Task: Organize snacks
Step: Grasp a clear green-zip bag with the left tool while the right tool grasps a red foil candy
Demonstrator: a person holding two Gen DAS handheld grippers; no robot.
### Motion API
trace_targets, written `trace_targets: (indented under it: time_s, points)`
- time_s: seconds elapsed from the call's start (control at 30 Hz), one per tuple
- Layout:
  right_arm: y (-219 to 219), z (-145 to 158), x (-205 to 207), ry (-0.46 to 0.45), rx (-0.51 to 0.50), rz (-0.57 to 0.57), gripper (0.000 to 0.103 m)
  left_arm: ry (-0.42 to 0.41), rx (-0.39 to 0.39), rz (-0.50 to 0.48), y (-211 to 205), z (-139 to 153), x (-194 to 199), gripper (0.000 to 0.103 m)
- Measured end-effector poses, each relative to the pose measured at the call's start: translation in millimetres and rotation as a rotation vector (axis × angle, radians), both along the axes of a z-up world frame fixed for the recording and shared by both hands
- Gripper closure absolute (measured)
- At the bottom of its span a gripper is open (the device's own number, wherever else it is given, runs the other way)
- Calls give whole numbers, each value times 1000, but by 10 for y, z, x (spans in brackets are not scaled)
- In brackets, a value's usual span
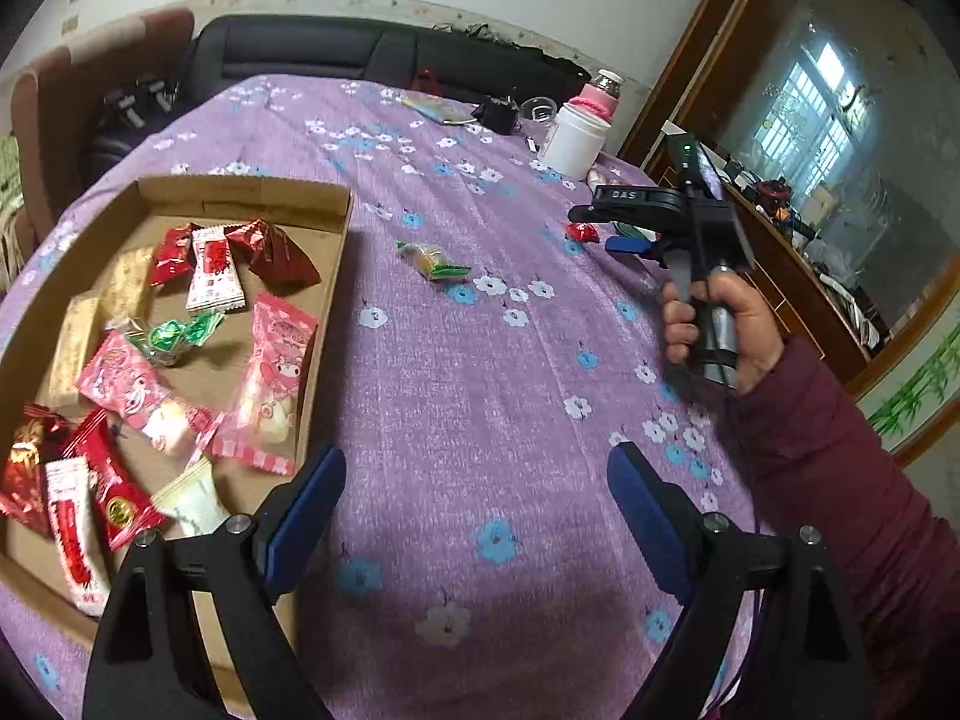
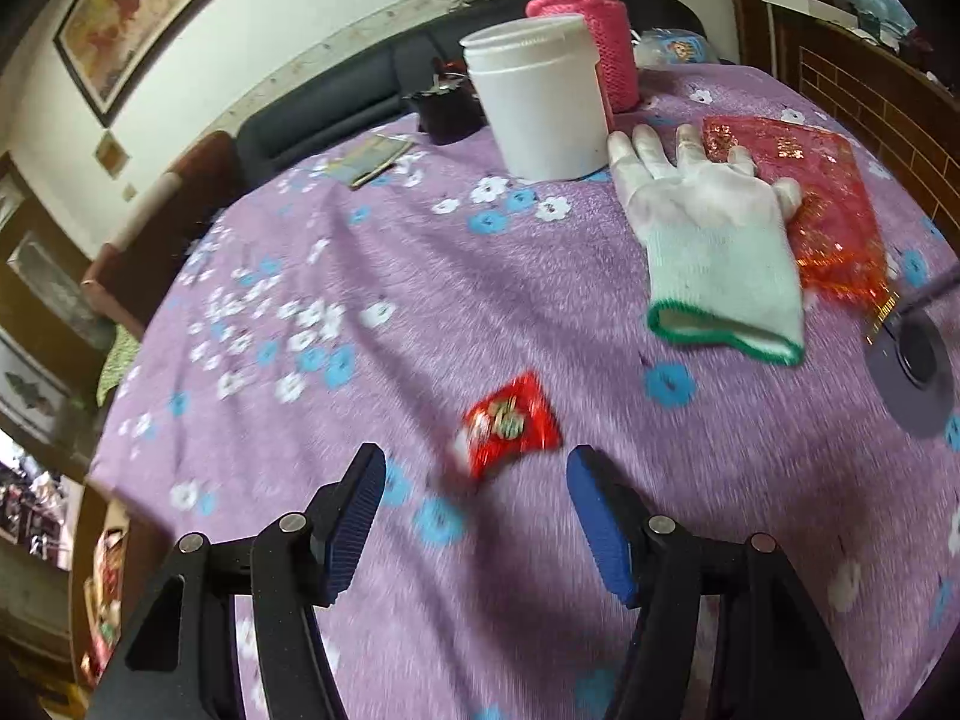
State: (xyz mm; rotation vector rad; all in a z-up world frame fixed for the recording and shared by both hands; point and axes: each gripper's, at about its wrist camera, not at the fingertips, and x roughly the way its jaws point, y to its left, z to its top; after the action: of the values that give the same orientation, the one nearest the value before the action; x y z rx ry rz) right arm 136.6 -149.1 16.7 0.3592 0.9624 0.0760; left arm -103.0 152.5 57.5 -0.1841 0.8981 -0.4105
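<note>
- Round table under a purple cloth (image 1: 480,360) printed with blue and white flowers; dark sofa (image 1: 336,51) behind, along a pale wall.
- Cardboard tray (image 1: 252,192) at the near left part of the cloth, holding mixed wrapped snacks: red packets, two pink packets (image 1: 273,384), gold bars, a green-wrapped sweet.
- Green-and-yellow candy (image 1: 433,261) loose on the cloth, just right of the tray, apart from it.
- Small red candy (image 2: 510,423) loose on the cloth, well right of the tray; blurred in the right wrist view.
- White tub (image 2: 540,102) at the far side from the tray, pink knitted bottle sleeve (image 2: 600,18) right behind it; white glove (image 2: 714,222) beside the tub, overlapping a red mesh bag (image 2: 828,204).
- Left gripper (image 1: 477,516) over bare cloth just right of the tray, jaws spread wide, nothing between them.
- Right gripper (image 2: 477,528) gripped by a hand (image 1: 720,324) in a maroon sleeve, jaws partly apart, empty; red candy just ahead of the fingertips, not touched.
</note>
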Motion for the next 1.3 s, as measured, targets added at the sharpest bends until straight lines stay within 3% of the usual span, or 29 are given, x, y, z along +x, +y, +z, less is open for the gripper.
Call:
trace_targets:
  time_s: [0.1, 0.17, 0.27, 0.47, 0.57, 0.63, 0.7, 0.8, 0.93, 0.97, 1.03, 1.07, 1.3]
  points:
    - [4, -31, 108, -2, -35, -37, 50, 7, -2, -2, -19, 2, 97, 15]
    - [42, -43, 164, 0, -102, -56, 74, 9, 6, -5, -63, 8, 152, 15]
    - [98, -38, 128, -7, -169, -39, 81, 5, 21, -10, -154, 52, 255, 15]
    - [0, 2, -344, 17, -188, 10, 82, -30, 94, -61, -514, 211, 691, 15]
    - [-65, -17, -703, 35, -134, 29, 82, -18, 153, -68, -702, 168, 1024, 15]
    - [-96, -18, -934, 32, -75, 44, 82, 35, 157, -60, -771, 66, 1301, 20]
    - [-136, -35, -1101, 17, -17, 55, 82, 71, 162, -36, -803, -34, 1509, 34]
    - [-167, -65, -1172, -16, 23, 69, 81, 121, 188, 16, -786, -199, 1735, 37]
    - [-182, -72, -1145, -26, 37, 87, 81, 134, 248, 37, -838, -335, 1823, 37]
    - [-170, -69, -1164, -28, 34, 90, 81, 133, 261, 32, -867, -363, 1834, 41]
    - [-165, -68, -1176, -30, 34, 91, 81, 131, 306, 26, -934, -418, 1850, 72]
    - [-171, -72, -1174, -32, 38, 91, 81, 120, 322, 27, -957, -427, 1841, 74]
    - [-254, -79, -1179, -40, 97, 80, 82, 49, 291, 18, -909, -183, 1494, 75]
